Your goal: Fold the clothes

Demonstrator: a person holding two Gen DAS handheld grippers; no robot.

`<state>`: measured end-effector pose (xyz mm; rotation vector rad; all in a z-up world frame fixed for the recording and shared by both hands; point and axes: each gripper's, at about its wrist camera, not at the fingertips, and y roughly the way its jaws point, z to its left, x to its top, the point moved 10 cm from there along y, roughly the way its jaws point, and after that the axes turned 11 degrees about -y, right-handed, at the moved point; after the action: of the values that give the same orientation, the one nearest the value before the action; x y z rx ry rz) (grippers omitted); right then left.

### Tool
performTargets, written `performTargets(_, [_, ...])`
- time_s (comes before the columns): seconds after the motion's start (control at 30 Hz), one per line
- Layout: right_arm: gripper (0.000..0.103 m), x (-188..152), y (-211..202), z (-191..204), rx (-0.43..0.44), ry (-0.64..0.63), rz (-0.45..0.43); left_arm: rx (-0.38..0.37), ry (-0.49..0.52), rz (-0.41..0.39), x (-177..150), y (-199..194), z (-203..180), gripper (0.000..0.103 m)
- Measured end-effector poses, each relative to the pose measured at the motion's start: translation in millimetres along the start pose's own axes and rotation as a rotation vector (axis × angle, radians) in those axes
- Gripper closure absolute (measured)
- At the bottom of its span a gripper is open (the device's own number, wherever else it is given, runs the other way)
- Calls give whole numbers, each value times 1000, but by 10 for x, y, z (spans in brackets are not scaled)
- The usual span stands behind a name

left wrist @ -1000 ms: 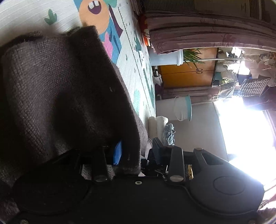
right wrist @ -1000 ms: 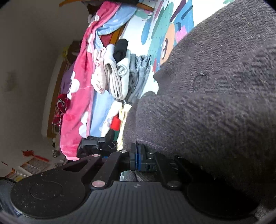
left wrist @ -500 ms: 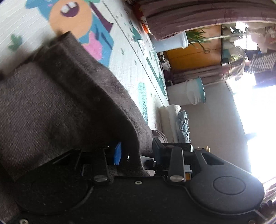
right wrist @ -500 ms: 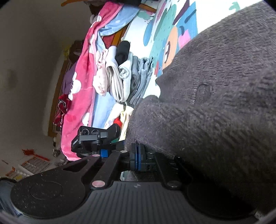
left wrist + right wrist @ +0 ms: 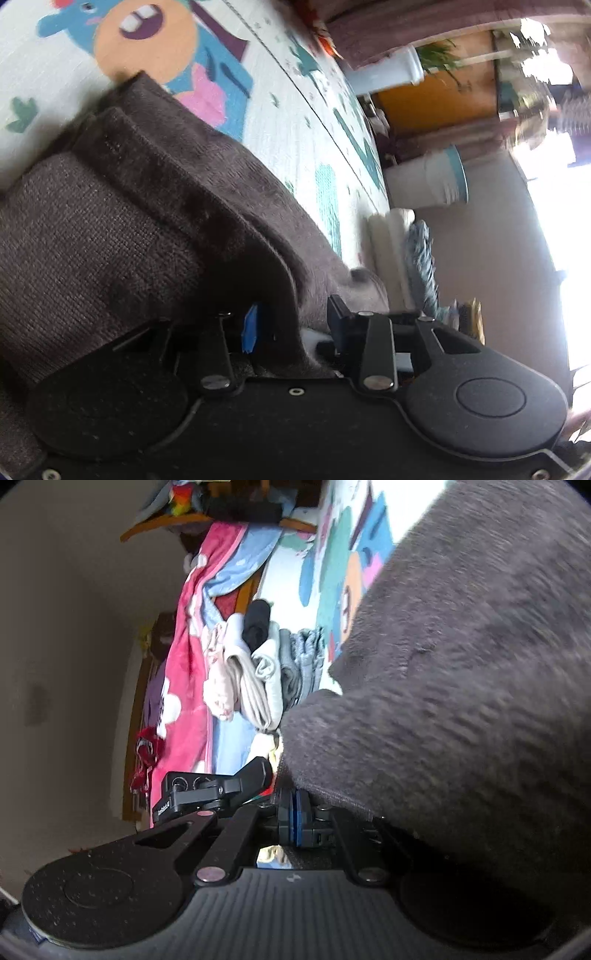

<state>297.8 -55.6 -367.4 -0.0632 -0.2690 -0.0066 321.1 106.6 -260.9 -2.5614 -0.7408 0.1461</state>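
The left claw is opening, a fold of the dark brown knitted garment draped between its jaws; the blue pad looks clear of the cloth, though shadow makes that hard to judge. The garment lies bunched on the cartoon play mat. Beyond the mat stands a white bucket. The right claw is pinched tight on the garment's edge, the knit spilling over its right side. Folded clothes are stacked beside a pink blanket.
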Motion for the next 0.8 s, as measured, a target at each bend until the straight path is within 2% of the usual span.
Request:
performTargets(0.03, [98,1,-17,-27,3,19,-17,-9,-25,-13,38,-45,12,53])
performTargets(0.2, [98,5,-14,-79,10,47,-46,-44,-48,-89,135,-381,104,54])
performTargets(0.23, [98,2,-7,-82,11,48,-46,-32,-26,-95,116,-413,125,56])
performTargets(0.27, [98,-2,-5,-88,13,49,-42,-20,-3,-102,96,-445,146,73])
performTargets(0.37, [98,3,-10,-99,19,51,-29,17,84,-75,-42,-397,174,91])
performTargets(0.4, [98,-2,-13,-90,20,49,-21,22,106,-59,-99,-349,171,93])
performTargets(0.63, [98,-13,-48,-60,39,46,35,-50,63,-31,-183,-175,197,94])
performTargets(0.8, [98,-51,-68,-50,59,64,36,-114,-27,-6,-176,-198,288,94])
